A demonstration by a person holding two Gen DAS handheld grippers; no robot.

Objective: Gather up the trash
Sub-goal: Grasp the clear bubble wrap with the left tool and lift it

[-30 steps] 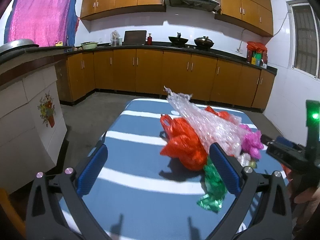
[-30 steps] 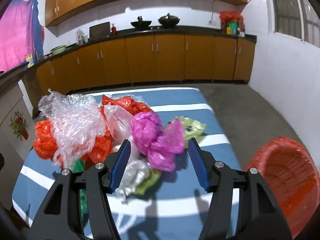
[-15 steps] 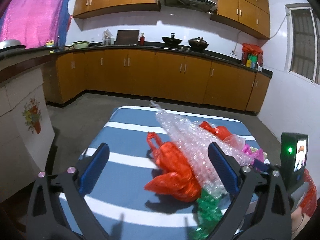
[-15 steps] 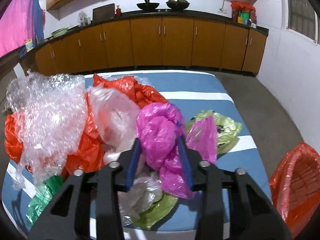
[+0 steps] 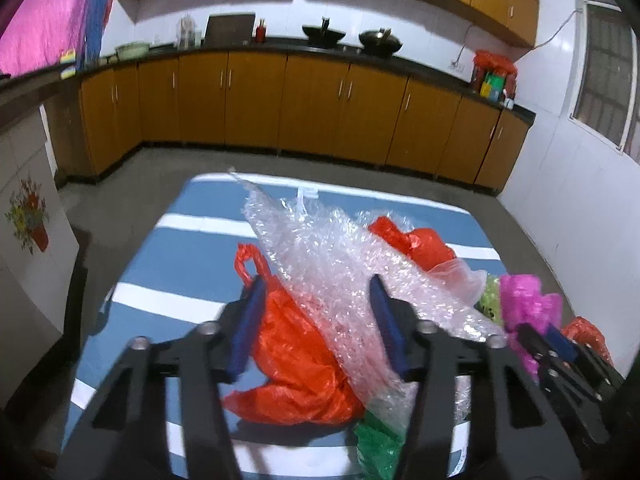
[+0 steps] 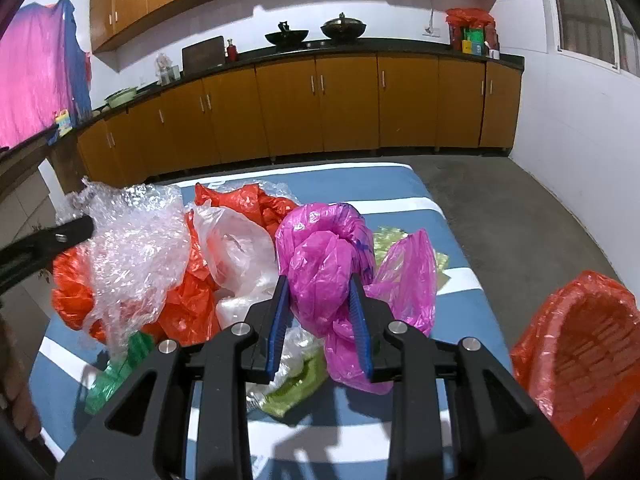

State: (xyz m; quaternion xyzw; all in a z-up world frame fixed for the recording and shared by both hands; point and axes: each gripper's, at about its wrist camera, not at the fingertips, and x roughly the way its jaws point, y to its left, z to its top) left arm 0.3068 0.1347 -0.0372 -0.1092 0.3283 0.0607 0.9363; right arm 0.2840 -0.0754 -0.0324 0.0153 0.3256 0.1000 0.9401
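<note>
A heap of plastic trash lies on the blue, white-striped table. In the left wrist view my left gripper has its jaws closing, the blue pads pressing an orange bag and clear bubble wrap between them. In the right wrist view my right gripper is still closing, with its pads squeezing a crumpled pink bag. The pink bag also shows at the right of the left wrist view. One left-gripper finger touches the bubble wrap.
An orange basket lined with orange plastic stands off the table's right edge. A whitish bag, a green bag and a yellow-green wrapper lie in the heap. A hand shows at lower left. Wooden cabinets line the far wall.
My left gripper moved forward into the heap and its jaws narrowed onto the orange bag and bubble wrap. My right gripper's jaws came together on the pink bag.
</note>
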